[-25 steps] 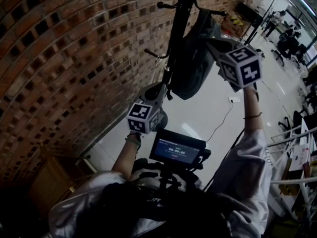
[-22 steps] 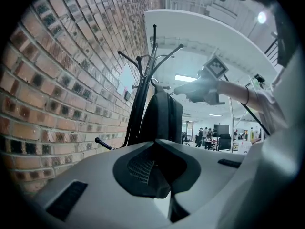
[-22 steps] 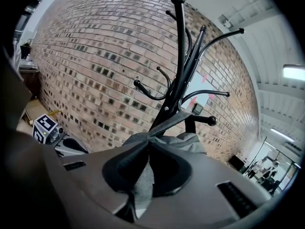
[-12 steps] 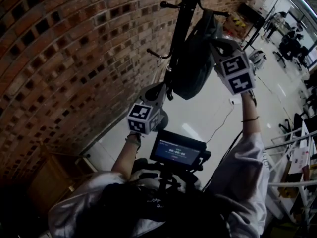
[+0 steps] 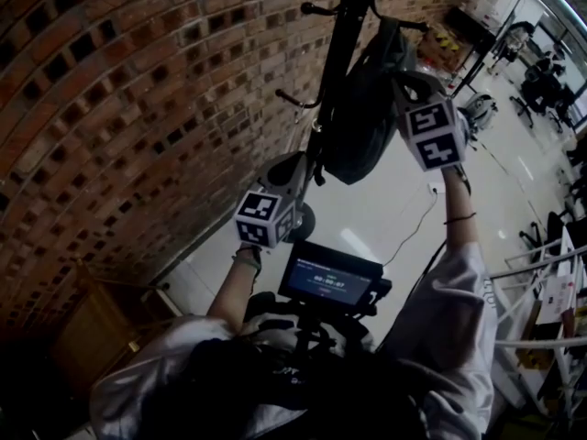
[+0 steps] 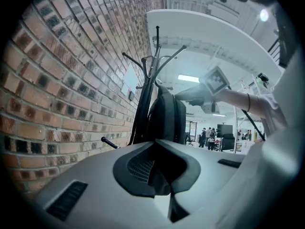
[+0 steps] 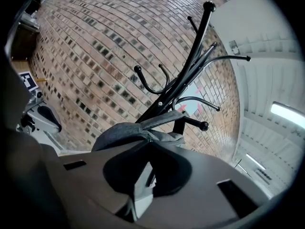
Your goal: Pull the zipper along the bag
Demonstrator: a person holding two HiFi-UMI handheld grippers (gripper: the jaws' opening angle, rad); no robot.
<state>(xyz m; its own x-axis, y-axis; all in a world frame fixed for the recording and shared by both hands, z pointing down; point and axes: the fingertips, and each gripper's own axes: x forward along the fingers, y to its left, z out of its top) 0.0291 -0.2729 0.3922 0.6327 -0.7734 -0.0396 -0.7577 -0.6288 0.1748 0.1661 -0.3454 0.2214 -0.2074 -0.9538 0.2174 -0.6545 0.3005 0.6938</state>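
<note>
A dark grey backpack (image 5: pixel 362 108) hangs on a black coat rack (image 5: pixel 344 26). My left gripper (image 5: pixel 298 168) reaches up to the bag's lower end. In the left gripper view its jaws (image 6: pixel 159 175) are shut on a dark fold of the bag (image 6: pixel 167 118). My right gripper (image 5: pixel 404 85) is at the bag's upper right side. In the right gripper view the grey bag top (image 7: pixel 138 130) lies just beyond the jaws (image 7: pixel 147 175), which are opening slightly, pads still on a small dark zipper pull (image 7: pixel 149 178).
A brick wall (image 5: pixel 138 108) rises close on the left behind the rack. A screen (image 5: pixel 330 282) sits on the rig at my chest. A cable (image 5: pixel 408 227) runs over the pale floor. A wooden piece (image 5: pixel 92 328) stands lower left; desks and people are far right.
My right gripper has shifted left and slightly down along the bag's top. The left gripper has stayed where it was on the bag's lower end.
</note>
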